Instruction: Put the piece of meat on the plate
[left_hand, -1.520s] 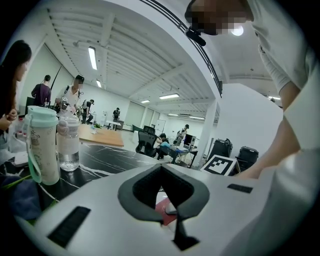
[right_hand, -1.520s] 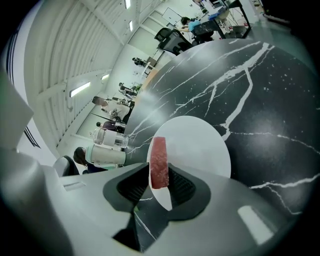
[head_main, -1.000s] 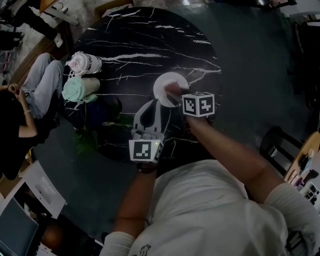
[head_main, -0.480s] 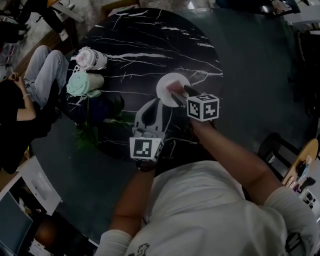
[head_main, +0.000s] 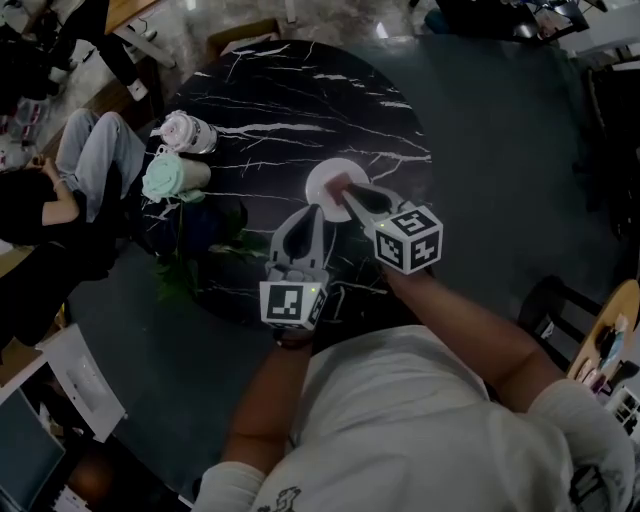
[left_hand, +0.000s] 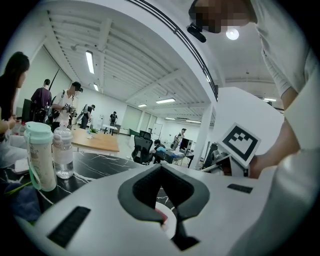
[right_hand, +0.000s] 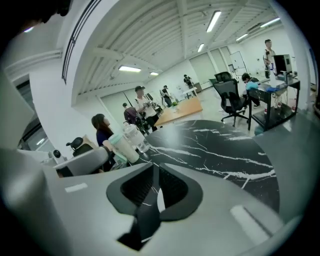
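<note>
left gripper (head_main: 311, 212): my jaws pressed together, empty, at the plate's 7 o'clock.
right gripper (head_main: 351, 193): my jaws a narrow slit apart, seemingly empty, at the plate's 4 o'clock.
piece of meat (head_main: 339, 184): on the plate (head_main: 317, 183), toward 3 o'clock.

Pinkish meat (head_main: 337, 184) lies on white plate (head_main: 318, 180).

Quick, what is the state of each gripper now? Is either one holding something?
Left gripper: closed, empty.
Right gripper: open by a narrow gap, empty; the pink piece of meat lies on the round white plate.
</note>
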